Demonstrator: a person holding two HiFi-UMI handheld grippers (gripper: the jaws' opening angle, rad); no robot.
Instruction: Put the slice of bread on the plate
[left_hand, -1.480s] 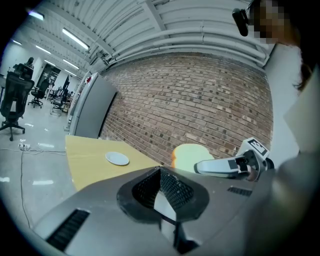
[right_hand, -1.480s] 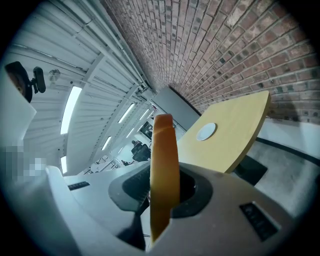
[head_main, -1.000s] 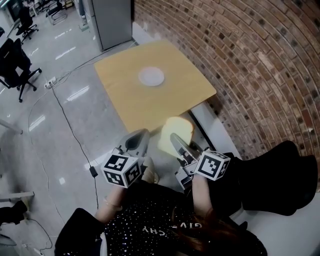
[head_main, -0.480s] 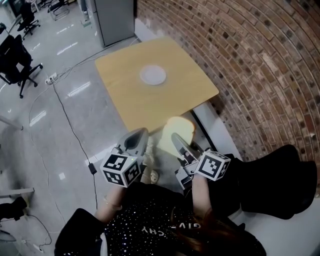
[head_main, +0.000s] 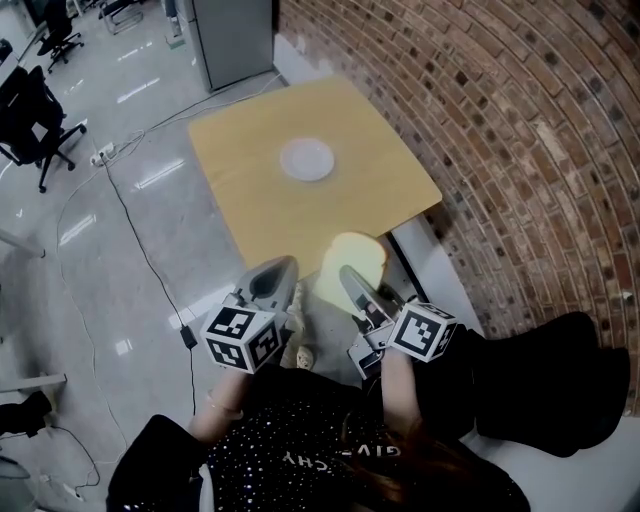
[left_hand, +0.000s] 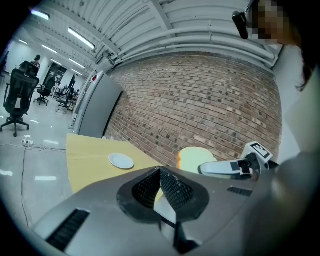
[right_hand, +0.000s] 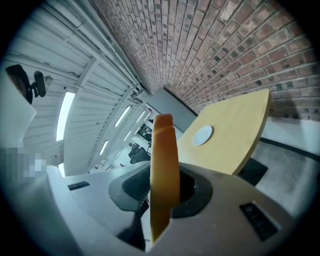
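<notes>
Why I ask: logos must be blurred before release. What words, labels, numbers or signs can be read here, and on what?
"GIV" and "CHY": pale letters, upside down in the head view, on the person's dark top; the letters between are unclear.
Cubes on the left gripper and right gripper: square black-and-white patterns, no words.
Small dark patches on the gripper bodies: too blurred to read.

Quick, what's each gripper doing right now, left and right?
Left gripper: closed, nothing between its jaws.
Right gripper: closed on the slice of bread, held edge-up.
</notes>
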